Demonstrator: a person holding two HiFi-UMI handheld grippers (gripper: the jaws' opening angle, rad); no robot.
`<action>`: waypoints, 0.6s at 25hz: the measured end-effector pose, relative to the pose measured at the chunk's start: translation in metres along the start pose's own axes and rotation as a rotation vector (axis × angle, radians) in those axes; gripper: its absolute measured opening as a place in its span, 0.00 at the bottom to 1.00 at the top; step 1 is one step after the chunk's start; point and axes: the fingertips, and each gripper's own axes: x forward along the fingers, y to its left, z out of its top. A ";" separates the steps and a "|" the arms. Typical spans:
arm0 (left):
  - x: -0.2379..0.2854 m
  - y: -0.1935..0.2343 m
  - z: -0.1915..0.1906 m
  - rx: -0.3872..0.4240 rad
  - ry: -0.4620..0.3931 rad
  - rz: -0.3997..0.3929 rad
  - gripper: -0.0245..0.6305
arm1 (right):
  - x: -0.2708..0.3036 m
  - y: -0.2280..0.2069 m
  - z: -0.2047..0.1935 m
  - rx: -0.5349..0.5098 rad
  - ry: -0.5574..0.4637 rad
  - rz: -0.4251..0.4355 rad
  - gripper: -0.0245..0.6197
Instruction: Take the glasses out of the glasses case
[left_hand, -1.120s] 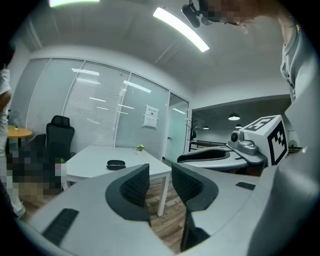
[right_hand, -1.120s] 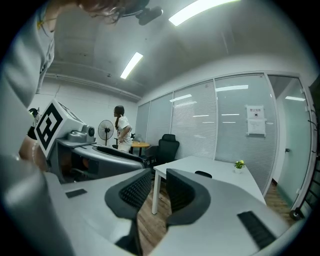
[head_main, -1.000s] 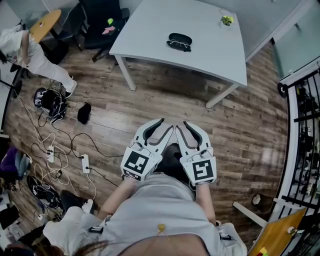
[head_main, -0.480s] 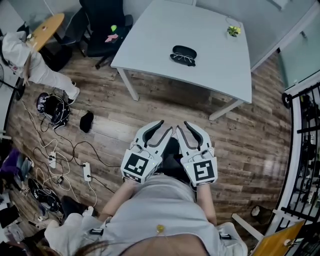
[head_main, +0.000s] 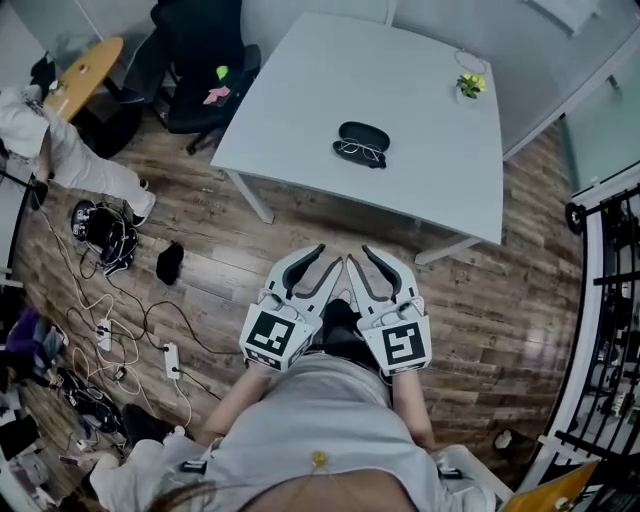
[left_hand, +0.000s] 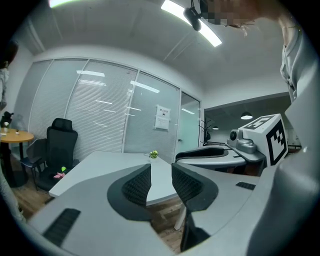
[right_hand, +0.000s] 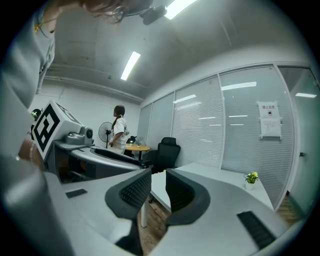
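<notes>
Glasses case lies on the table; left gripper and right gripper, each slightly parted, hold nothing.

glasses case on table | glasses just before it | plant far-right corner | chair left of table

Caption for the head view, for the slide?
Left gripper and right gripper held empty above the wood floor, away from the white table carrying the glasses case and a small plant.

left tongs | jaws apart | white table ahead | plant on far edge
</notes>
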 end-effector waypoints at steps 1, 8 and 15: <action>0.006 0.003 0.001 -0.002 0.002 0.003 0.25 | 0.004 -0.006 0.001 0.000 0.001 0.005 0.19; 0.048 0.022 0.013 -0.004 0.008 0.029 0.25 | 0.033 -0.043 0.006 -0.027 0.001 0.033 0.19; 0.091 0.035 0.022 0.002 0.004 0.046 0.25 | 0.056 -0.084 0.007 -0.050 -0.006 0.052 0.19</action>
